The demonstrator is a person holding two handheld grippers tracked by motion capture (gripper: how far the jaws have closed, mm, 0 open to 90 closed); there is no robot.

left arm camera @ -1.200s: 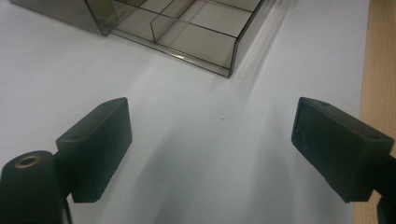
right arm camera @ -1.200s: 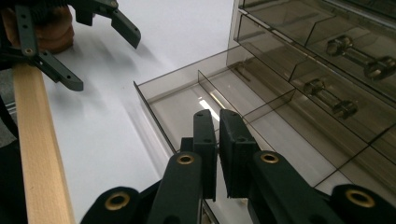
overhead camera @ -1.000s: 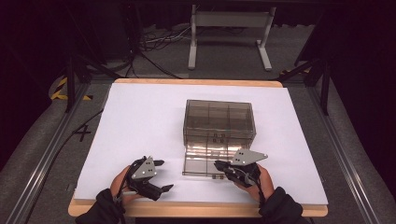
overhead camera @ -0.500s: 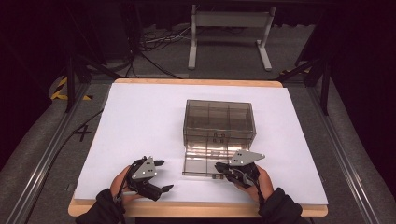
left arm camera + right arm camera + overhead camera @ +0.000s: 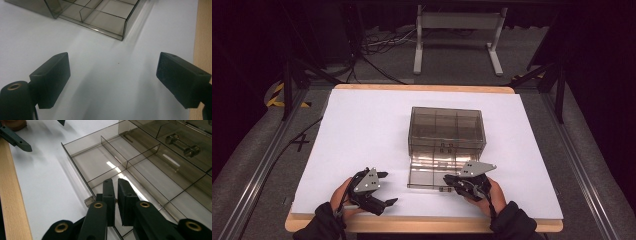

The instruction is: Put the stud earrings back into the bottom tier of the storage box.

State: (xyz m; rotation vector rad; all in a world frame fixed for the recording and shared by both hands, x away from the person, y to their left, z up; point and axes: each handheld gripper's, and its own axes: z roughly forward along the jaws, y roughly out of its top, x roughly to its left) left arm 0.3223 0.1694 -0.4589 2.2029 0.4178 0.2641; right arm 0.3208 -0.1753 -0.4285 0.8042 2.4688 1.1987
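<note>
A smoky clear drawer cabinet stands on the white table top. Its bottom drawer is pulled out toward me, and its divided compartments look empty. My right gripper is at the drawer's front right, and its jaws are shut on the drawer's front wall by the small clear handle. My left gripper rests low on the table left of the drawer. It is open with nothing between its fingers. The drawer's corner lies ahead of it.
The table's wooden front edge runs close behind both hands. A closed upper drawer shows a clear bar handle. Metal frame legs and cables lie on the floor beyond the table.
</note>
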